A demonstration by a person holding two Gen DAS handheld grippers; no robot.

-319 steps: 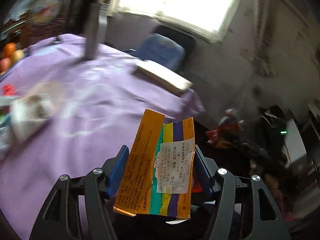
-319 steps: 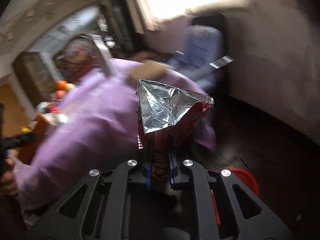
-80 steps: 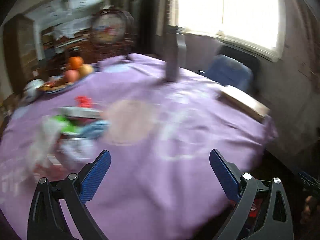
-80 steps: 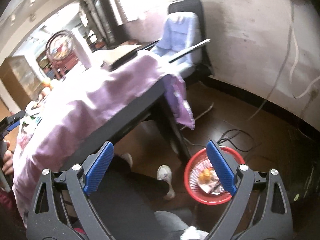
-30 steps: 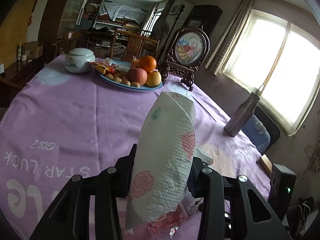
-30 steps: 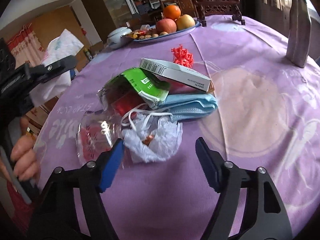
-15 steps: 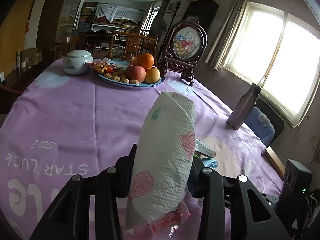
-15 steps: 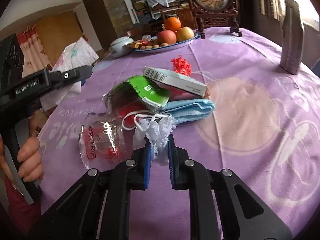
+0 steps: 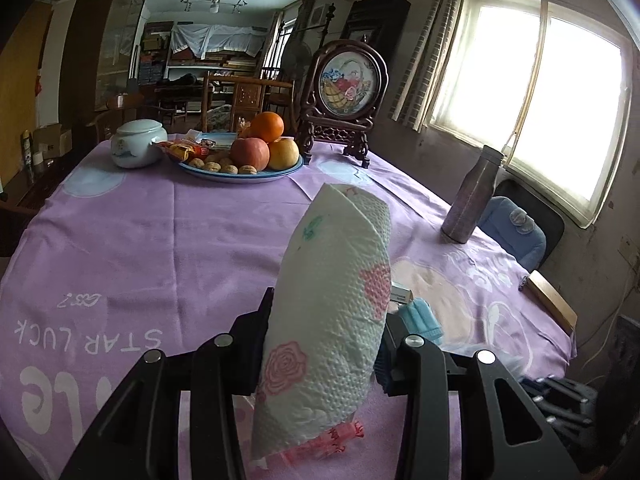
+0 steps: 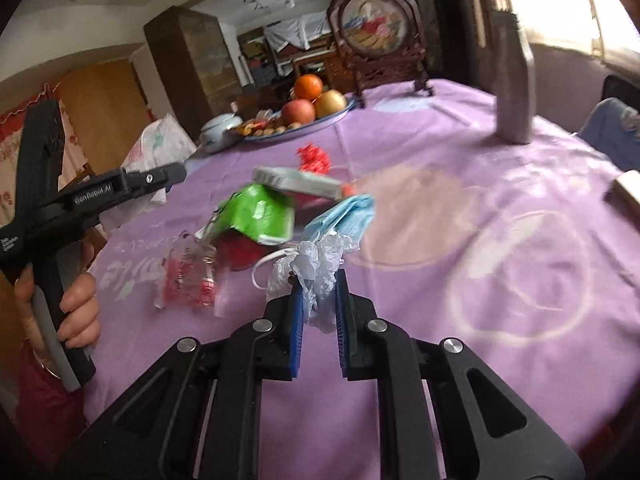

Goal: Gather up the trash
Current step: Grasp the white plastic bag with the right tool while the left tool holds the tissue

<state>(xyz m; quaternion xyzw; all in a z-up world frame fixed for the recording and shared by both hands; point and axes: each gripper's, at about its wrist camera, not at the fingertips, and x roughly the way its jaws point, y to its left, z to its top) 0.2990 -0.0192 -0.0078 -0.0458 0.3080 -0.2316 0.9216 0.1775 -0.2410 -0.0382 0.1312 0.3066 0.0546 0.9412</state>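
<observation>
**Both grippers holding trash above the purple table**

Crumpled clear plastic wrap sits clamped between the blue pads of the right gripper, whose jaws have just closed on it; it hangs just above the tablecloth. Just beyond it lie the blue face mask, green packet, flat box and a clear wrapper with red print to the left. The left gripper is clamped on a folded floral paper towel, standing upright at the table's near-left edge. Far side: fruit plate, white jar, framed ornament; a bottle to the right.
</observation>
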